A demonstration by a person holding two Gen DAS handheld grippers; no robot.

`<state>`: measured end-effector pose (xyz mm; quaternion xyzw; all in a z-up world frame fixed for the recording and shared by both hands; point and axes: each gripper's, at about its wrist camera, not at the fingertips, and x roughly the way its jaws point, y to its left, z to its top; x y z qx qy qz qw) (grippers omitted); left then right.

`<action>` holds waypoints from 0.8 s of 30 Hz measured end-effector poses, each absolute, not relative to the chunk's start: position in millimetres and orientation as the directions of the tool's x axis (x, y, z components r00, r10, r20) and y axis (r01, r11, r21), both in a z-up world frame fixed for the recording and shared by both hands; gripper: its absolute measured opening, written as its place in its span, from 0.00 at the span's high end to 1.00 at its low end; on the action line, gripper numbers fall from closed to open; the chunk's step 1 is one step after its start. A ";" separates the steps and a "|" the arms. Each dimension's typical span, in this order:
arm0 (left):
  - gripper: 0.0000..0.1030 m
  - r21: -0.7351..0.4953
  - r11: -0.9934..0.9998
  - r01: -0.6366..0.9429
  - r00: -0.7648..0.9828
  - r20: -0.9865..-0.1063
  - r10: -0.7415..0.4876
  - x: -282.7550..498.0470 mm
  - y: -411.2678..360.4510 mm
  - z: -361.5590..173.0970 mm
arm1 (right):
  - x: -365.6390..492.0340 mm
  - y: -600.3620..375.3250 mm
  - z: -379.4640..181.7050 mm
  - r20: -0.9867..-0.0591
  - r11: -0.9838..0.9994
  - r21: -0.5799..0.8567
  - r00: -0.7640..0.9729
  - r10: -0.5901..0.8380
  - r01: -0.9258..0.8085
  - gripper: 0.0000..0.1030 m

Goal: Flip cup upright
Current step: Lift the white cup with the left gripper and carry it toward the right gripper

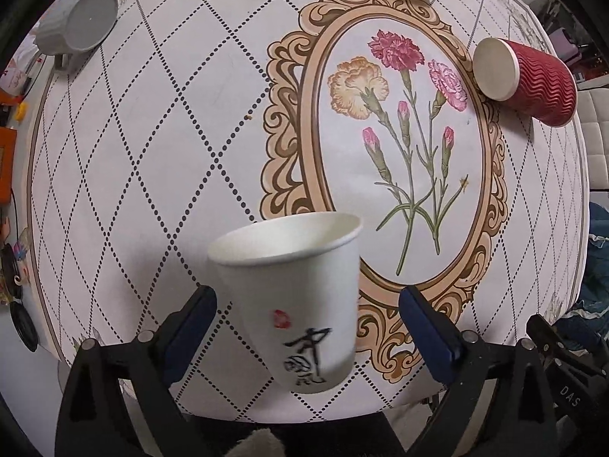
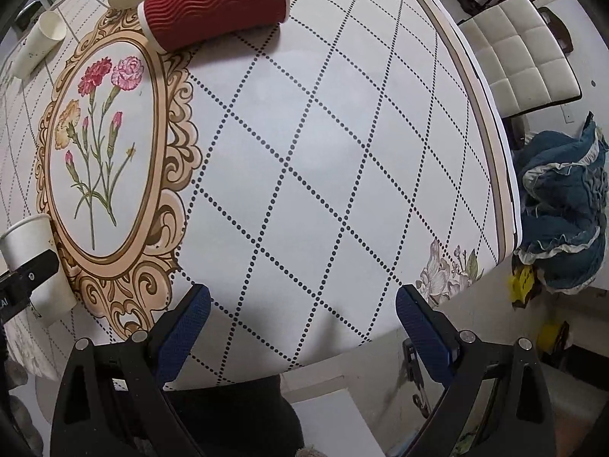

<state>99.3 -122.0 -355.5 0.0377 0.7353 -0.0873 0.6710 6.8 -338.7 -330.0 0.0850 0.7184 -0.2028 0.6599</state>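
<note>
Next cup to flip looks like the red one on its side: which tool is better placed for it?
Probably the right tool: it is open and empty, on the red cup side. The left tool straddles the upright white cup.

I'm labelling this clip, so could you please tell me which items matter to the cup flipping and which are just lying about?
Job: upright white paper cup with black calligraphy; left gripper, jaws open around it.

Lying about: red ribbed paper cup, grey mug, both on their sides; white padded chair.

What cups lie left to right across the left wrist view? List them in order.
Grey cup on its side → white paper cup upright between the open left gripper fingers → red ribbed cup on its side.
</note>
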 end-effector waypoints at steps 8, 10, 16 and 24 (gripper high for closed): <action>0.05 -0.078 0.982 0.173 -0.071 -0.995 -0.066 93.6 -116.4 -337.0 | 11.4 -331.2 -319.2 -0.984 0.910 -0.176 -0.089 -0.154 0.375 0.04; 0.05 -0.070 0.982 0.173 -0.061 -0.996 -0.060 91.0 -115.6 -333.4 | 11.6 -328.1 -316.5 -0.985 0.912 -0.174 -0.081 -0.155 0.372 0.04; 0.05 -0.068 0.984 0.163 -0.041 -0.997 -0.062 84.0 -117.0 -320.2 | 8.5 -321.3 -307.1 -0.985 0.914 -0.172 -0.063 -0.160 0.368 0.04; 0.05 -0.020 0.989 0.149 0.066 -0.997 -0.030 65.2 -98.5 -272.4 | 0.1 -314.0 -291.2 -0.988 0.913 -0.151 -0.032 -0.150 0.379 0.04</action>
